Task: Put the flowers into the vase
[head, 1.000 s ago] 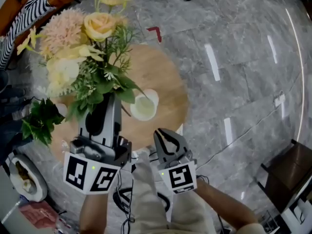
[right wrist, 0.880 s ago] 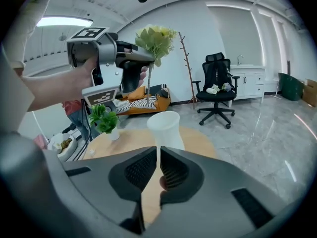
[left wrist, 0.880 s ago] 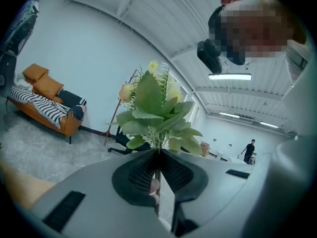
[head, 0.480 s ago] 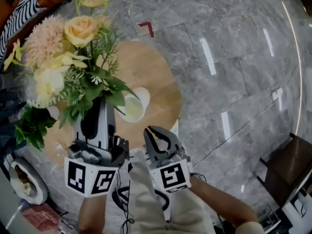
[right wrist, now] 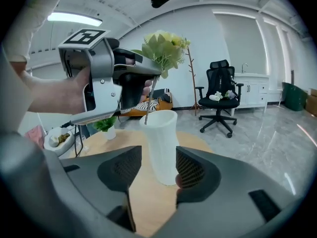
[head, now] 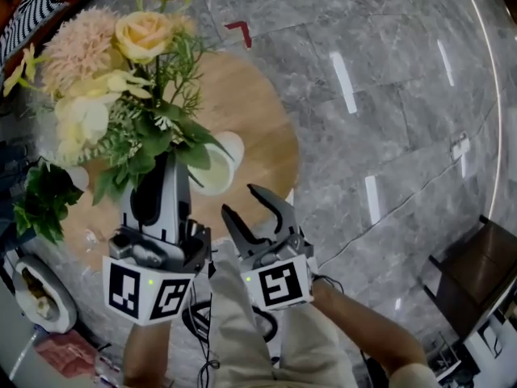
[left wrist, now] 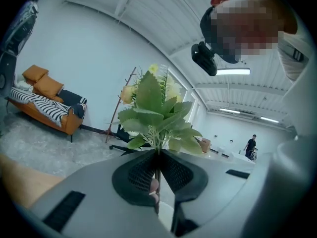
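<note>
Head view: the left tongs (head: 168,168) were clamped on the stems of the flowers (head: 121,79), a bunch of cream, peach and yellow blooms with green leaves, held above the round wooden surface (head: 262,128). The white vase (head: 215,168) stood upright on that surface, just beside the left tongs' tip. The right tongs (head: 240,200) hung near the surface's edge, short of the vase, with their jaws spread and nothing in them.

Left gripper view: the jaws were pressed together on a thin stem, and the flowers' leaves (left wrist: 157,118) rose straight beyond them.

Right gripper view: the right tongs (right wrist: 153,170) had just been opening. The vase (right wrist: 162,143) showed in the gap between the pads, though neither pad pressed on it. The left tongs (right wrist: 106,78) held the flowers (right wrist: 163,46) above it, one stem reaching down to the rim of the vase's mouth.
</note>
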Demonstrator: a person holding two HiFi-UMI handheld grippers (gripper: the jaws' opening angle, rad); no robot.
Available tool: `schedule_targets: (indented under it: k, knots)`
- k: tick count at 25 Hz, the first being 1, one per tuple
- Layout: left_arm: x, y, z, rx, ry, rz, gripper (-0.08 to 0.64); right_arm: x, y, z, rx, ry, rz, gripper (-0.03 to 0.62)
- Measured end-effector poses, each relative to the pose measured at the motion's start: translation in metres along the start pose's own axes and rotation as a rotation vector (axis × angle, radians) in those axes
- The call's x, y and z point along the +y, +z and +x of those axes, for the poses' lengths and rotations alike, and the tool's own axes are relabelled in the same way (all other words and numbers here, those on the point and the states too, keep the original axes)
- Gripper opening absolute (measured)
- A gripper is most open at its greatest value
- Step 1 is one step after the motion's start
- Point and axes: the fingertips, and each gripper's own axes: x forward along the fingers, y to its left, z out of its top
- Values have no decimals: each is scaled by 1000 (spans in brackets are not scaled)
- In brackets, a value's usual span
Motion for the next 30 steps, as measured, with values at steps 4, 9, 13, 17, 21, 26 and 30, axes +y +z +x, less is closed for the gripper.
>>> schedule_targets:
  k: [4, 9, 13, 17, 21, 26, 30]
  knots:
    - [3, -3, -1, 1, -7, 3, 34, 3, -5, 12, 4, 16, -52, 272]
    - [6, -6, -1, 2, -7, -2, 34, -3, 1, 24, -55, 0, -101, 310]
    - [5, -7, -1, 3, -7, -5, 34, -7, 11, 33, -94, 2, -149, 338]
    - [5, -7, -2, 5, -6, -9, 34, -5, 18, 41, -132, 7, -152, 359]
    - [6, -8, 0, 4, -11, -18, 34, -6, 24, 47, -155, 9, -175, 370]
    - [6, -10, -1, 9, -20, -20, 34, -4, 28, 54, -193, 44, -210, 371]
    - [4, -7, -1, 9, -41, -4, 34, -2, 32, 56, -216, 83, -217, 371]
